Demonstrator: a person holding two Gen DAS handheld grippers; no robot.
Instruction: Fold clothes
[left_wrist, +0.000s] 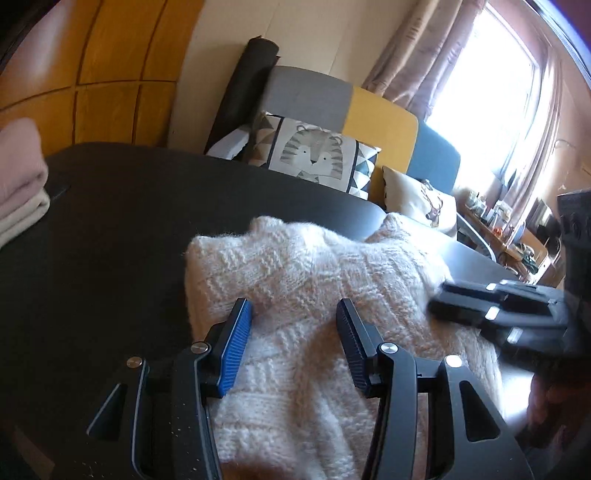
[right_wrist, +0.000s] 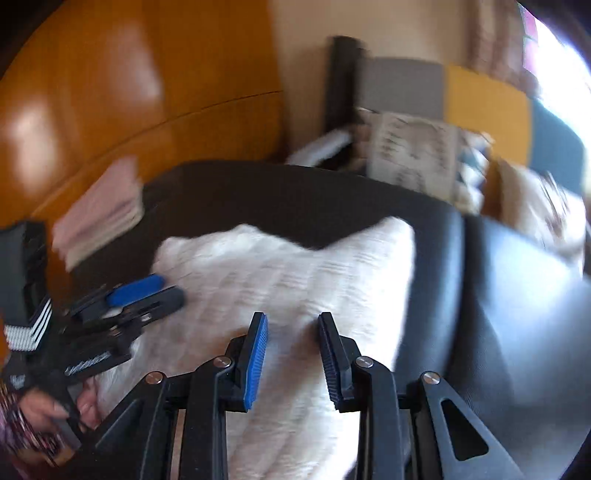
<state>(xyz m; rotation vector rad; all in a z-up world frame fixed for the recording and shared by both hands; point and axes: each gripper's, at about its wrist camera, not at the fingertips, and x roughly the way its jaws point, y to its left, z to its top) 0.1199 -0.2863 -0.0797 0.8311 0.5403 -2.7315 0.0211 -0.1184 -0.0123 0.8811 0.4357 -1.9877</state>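
- The white knitted sweater (left_wrist: 314, 295) lies in a compact bundle on the dark worktop (left_wrist: 110, 221), well apart from a stack of folded garments (left_wrist: 20, 184) at its far-left edge.
- Your left tool (left_wrist: 293, 332) is spread wide over the knit, gripping nothing.
- Your right tool (right_wrist: 291, 350) hovers partly open, also empty.
- Judged step: either a further fold or finished; the blurred right view does not settle which.
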